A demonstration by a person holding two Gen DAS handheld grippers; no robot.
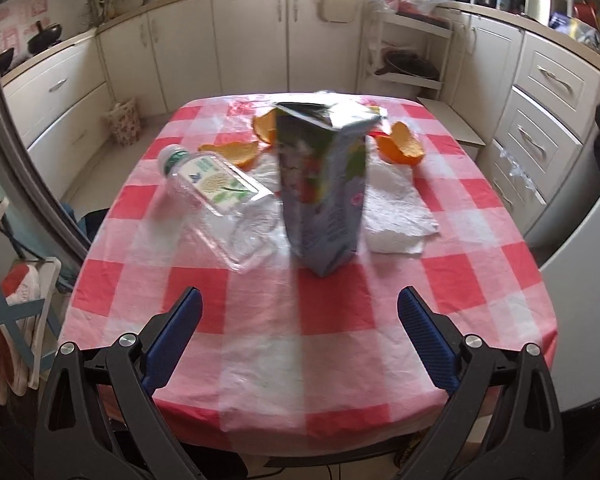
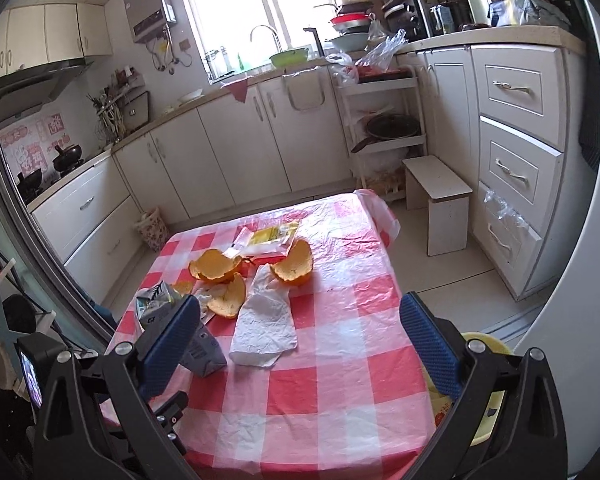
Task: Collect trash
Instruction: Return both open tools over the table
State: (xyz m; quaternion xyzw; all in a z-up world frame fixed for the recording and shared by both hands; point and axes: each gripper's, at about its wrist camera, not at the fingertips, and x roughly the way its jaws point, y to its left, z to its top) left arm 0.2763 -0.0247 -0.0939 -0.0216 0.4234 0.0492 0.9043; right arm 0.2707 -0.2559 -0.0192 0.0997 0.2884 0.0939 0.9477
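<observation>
Open right tongs (image 2: 298, 328) hover over orange peels (image 2: 216, 266), napkin (image 2: 264, 326).

Carton (image 1: 324, 184) smeared by motion blur in the left wrist view; print on its faces unreadable. In the right wrist view its lower left part sits behind the right gripper's left finger (image 2: 172, 340).

Orange peel (image 1: 266, 124) at the far side partly behind the carton; a red scrap (image 1: 378, 134) there cannot be identified.

Bottle (image 1: 216, 188): label lettering too small to read.

Yellow basin (image 2: 488, 364) below the table edge, mostly behind the gripper's right finger.

Table (image 1: 500, 280): near edge covered by the left gripper's frame.

Yellow packet (image 2: 268, 236) at the far end: print too small.
</observation>
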